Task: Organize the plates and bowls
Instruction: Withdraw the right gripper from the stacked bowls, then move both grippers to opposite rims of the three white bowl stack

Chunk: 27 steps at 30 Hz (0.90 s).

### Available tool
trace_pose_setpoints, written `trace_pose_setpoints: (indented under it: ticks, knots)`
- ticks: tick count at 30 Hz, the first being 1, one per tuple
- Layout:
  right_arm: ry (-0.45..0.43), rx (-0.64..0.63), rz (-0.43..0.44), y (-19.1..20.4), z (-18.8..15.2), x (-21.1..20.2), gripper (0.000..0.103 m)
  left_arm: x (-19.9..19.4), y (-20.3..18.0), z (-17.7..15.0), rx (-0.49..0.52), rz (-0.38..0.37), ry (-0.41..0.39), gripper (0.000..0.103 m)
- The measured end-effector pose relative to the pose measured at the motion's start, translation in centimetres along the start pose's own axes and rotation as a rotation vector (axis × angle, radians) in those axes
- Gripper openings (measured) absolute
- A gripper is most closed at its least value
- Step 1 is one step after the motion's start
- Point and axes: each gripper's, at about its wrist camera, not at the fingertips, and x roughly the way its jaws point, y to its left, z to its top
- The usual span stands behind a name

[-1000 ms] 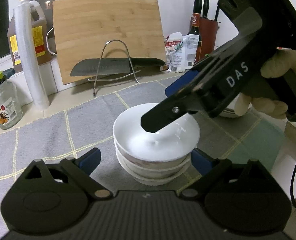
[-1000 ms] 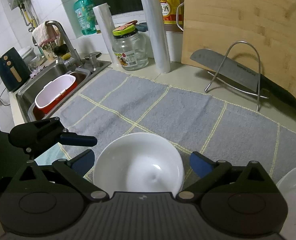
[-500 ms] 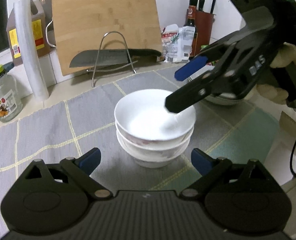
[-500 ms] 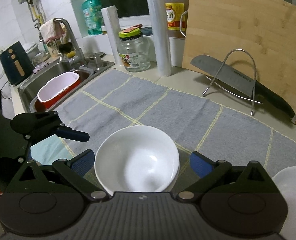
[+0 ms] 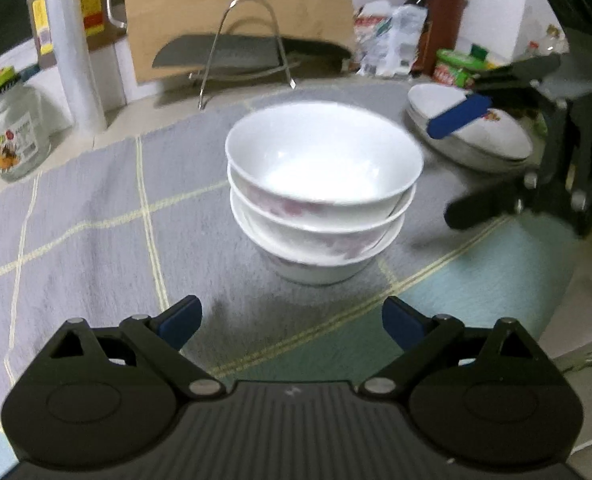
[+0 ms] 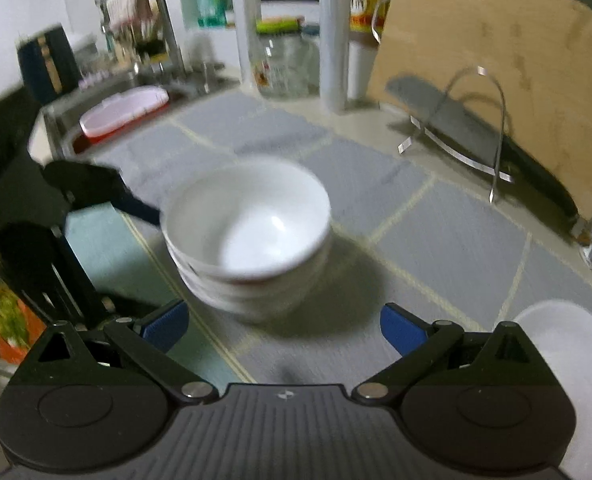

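Jaws of both grippers wide apart, empty, flanking bowl stack [image 5: 321,196].

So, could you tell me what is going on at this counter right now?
A person is tidying dishes with two hand-held grippers. Three bowls sit nested on the grey mat. The left hand-held gripper and the right hand-held gripper are both open and empty. A plate lies beyond.

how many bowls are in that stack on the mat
3 bowls, nested in one stack mid-mat: plain white on top, two with reddish patterns beneath. A further one underneath could be hidden.
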Motion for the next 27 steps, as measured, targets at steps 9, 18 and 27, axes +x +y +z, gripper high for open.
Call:
trace_pose_setpoints:
  ticks: [9, 18, 27]
  knots:
    - [0.098, -0.004, -0.014, 0.2, -3.0, 4.3, 0.103, 2.0, -0.6, 0.1, 0.03, -0.013, 0.037, 0.096]
    - [0.103, -0.039, -0.053, 0.8, -2.6, 5.6, 0.103, 4.1, 0.2, 0.9, 0.146, -0.072, 0.053, 0.102]
    - [0.047, -0.042, -0.046, 0.3, -3.4, 5.3, 0.103, 4.2, 1.0, 0.5, 0.202, -0.122, -0.011, 0.103]
